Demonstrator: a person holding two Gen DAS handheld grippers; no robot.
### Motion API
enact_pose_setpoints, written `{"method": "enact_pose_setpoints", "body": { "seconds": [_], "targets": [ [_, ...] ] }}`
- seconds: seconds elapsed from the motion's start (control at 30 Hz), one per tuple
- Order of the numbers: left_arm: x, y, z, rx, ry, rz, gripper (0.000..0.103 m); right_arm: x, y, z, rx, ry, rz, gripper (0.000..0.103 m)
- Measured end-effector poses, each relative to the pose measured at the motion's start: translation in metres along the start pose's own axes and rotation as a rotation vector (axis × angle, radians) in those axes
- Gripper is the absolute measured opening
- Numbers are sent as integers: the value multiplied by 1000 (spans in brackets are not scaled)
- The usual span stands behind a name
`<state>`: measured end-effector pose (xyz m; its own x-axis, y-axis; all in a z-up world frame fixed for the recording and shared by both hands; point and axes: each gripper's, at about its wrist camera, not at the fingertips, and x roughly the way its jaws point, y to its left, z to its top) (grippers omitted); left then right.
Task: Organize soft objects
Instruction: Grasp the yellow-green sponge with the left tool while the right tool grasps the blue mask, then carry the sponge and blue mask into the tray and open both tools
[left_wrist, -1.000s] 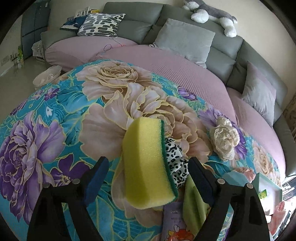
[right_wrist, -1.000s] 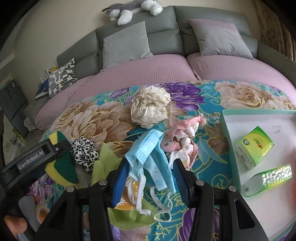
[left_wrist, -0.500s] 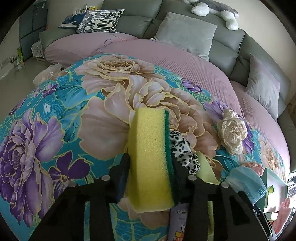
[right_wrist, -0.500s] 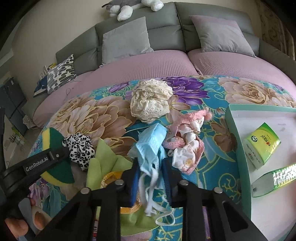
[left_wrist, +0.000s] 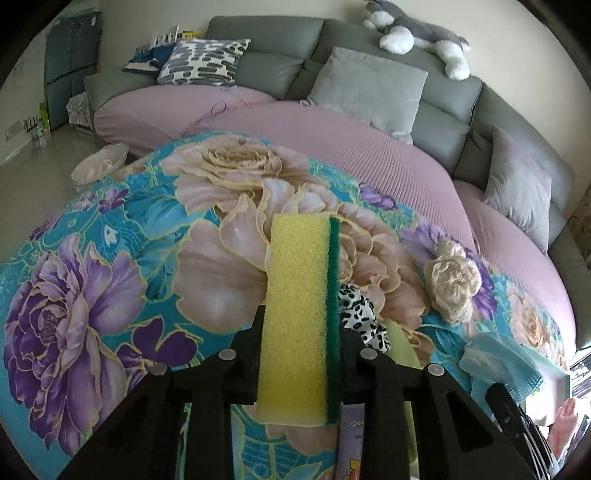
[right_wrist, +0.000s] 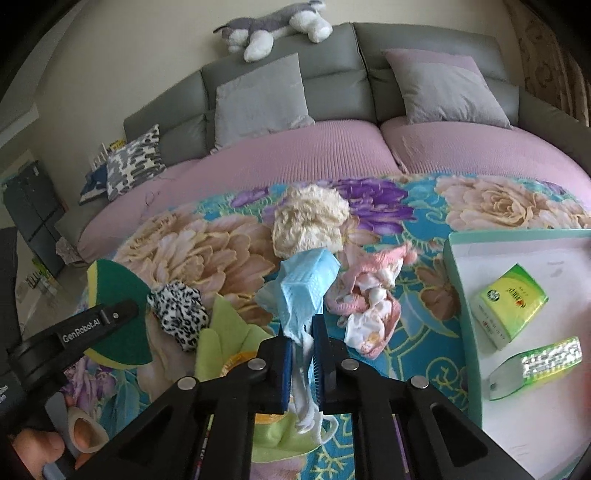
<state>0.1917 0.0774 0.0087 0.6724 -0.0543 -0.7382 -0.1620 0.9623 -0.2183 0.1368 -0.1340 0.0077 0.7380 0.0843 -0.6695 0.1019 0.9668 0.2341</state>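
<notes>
Both angled down: left gripper (left_wrist: 299, 363) pinches sponge (left_wrist: 301, 314), right gripper (right_wrist: 300, 363) mask (right_wrist: 304, 286) (upright).

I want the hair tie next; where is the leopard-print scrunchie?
In the right wrist view the scrunchie lies left of centre on the floral blanket, between the sponge and green cloth.

Our left gripper (left_wrist: 299, 354) has just been closing and its jaws now press the yellow sponge (left_wrist: 295, 314) from both sides. Our right gripper (right_wrist: 301, 354) is fully closed, pinching the blue mask (right_wrist: 306, 291).
</notes>
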Motion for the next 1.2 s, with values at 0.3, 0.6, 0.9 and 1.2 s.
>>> {"method": "enact_pose_setpoints", "body": {
  "seconds": [0.3,0.6,0.9,1.2],
  "targets": [
    [-34,-8,6,18,-96,-46,30,-26,-9,8,23,-57,4,10],
    [-53,-49,-5,112,-118,-120,30,-53,-36,13,67,-112,-39,10],
    [-67,-109,-30,249,-119,-231,30,-77,-80,15,133,-145,-110,10],
    [-76,-162,-58,354,-95,-342,30,-96,-129,13,188,-160,-203,10]
  ]
}}
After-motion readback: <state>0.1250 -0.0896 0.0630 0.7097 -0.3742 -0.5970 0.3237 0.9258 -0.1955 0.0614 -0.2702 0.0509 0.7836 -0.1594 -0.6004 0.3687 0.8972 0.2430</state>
